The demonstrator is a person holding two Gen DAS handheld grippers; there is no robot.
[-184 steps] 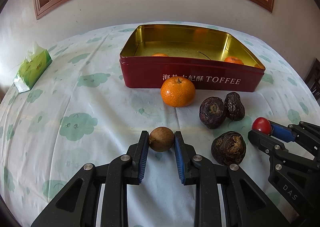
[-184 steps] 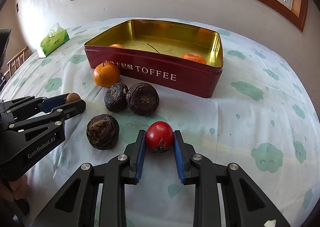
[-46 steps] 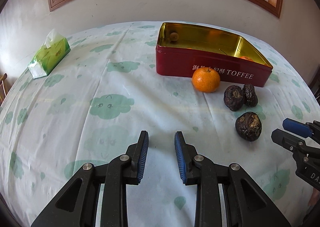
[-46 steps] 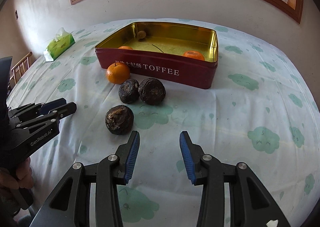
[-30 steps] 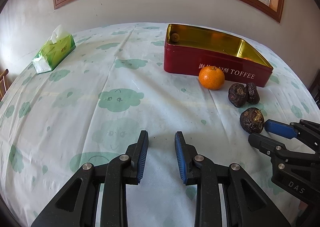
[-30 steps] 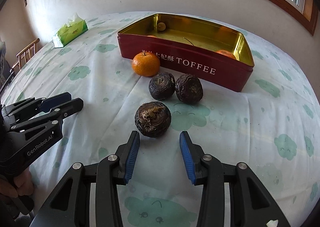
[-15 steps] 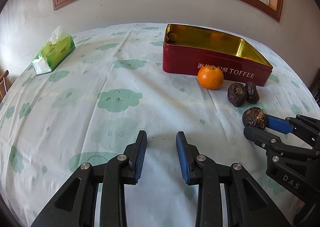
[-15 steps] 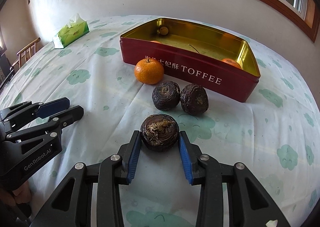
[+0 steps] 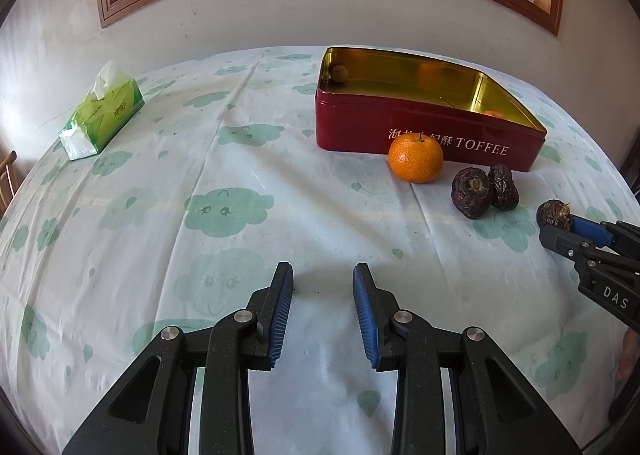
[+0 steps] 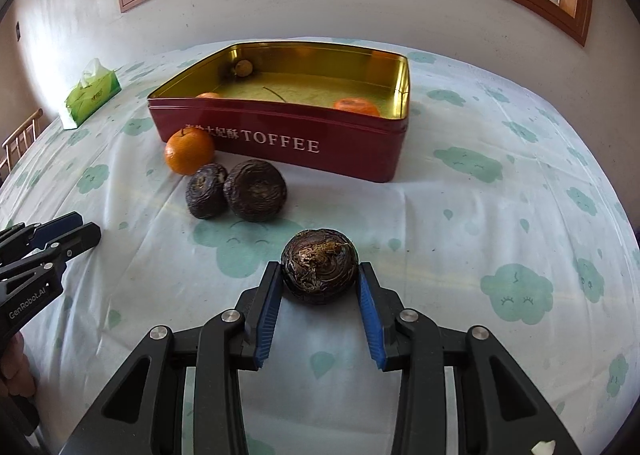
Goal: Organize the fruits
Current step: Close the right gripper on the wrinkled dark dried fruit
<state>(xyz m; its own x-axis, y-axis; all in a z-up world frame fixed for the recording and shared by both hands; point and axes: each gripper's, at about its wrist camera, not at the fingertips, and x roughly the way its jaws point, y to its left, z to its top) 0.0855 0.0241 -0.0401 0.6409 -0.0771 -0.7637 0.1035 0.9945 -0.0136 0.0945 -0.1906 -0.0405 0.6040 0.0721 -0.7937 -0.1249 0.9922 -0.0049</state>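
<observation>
My right gripper (image 10: 319, 287) is shut on a dark wrinkled fruit (image 10: 319, 265), its blue pads pressing both sides just over the cloth. Two more dark fruits (image 10: 206, 195) (image 10: 255, 195) and an orange (image 10: 189, 151) lie in front of the red TOFFEE tin (image 10: 280, 135). Inside the tin are a small brown fruit (image 10: 243, 67) and an orange (image 10: 356, 106). My left gripper (image 9: 322, 295) hovers over bare cloth to the left, open by a narrow gap and holding nothing. In the left wrist view the held fruit (image 9: 553, 214) shows at the right gripper's tips (image 9: 560, 227).
A green tissue pack (image 9: 102, 115) lies at the table's far left. The table (image 9: 224, 211) wears a white cloth with green cloud prints. A wall and a wood-framed window stand behind it. A wooden chair back (image 10: 20, 139) shows at the left edge.
The right gripper closed around the nearest dark fruit and carried it to the right, away from the other two. The left gripper stayed put, its gap widening very slightly.
</observation>
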